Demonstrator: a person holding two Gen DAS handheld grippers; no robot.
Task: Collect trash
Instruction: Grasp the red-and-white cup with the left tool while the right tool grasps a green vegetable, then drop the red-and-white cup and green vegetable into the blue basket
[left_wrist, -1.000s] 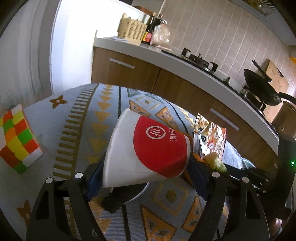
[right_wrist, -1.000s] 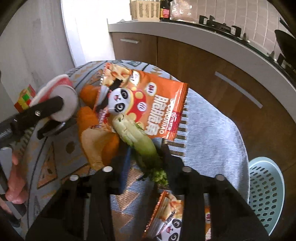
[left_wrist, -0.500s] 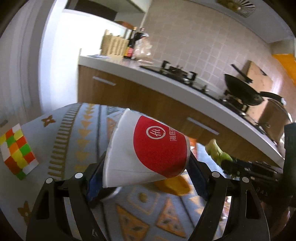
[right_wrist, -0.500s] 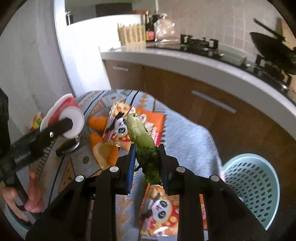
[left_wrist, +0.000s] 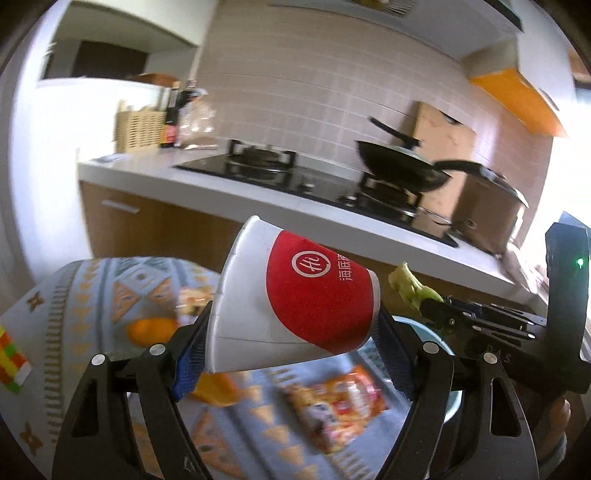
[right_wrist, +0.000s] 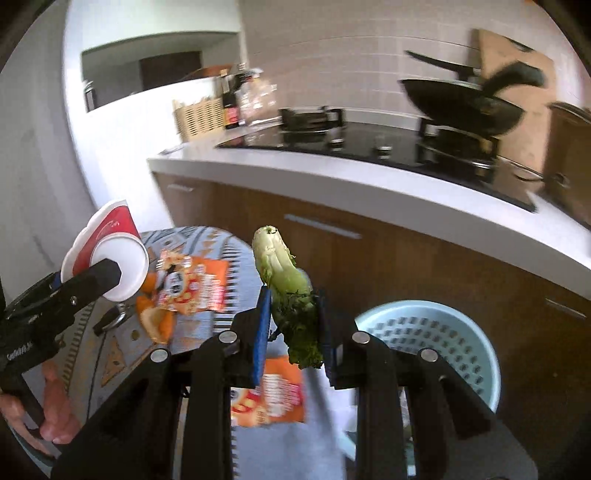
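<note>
Lifted off the patterned tablecloth (left_wrist: 92, 291) since a second ago, the left gripper (left_wrist: 291, 332) clamps wide on a tilted red-and-white paper cup (left_wrist: 295, 302) with a circled logo, while the right gripper (right_wrist: 293, 321), angled downward, pinches a wilted vegetable stalk (right_wrist: 288, 288) near the blue basket (right_wrist: 436, 332).

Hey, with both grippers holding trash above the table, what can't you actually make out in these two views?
- Inside of the paper cup: left wrist view shows only its outside; right wrist view only its base.
- Bottom of the light blue basket: right gripper, shut on the vegetable scrap, covers part.
- Print on the snack packets: motion-blurred.
- Rubik's cube: cut by the left edge.
</note>
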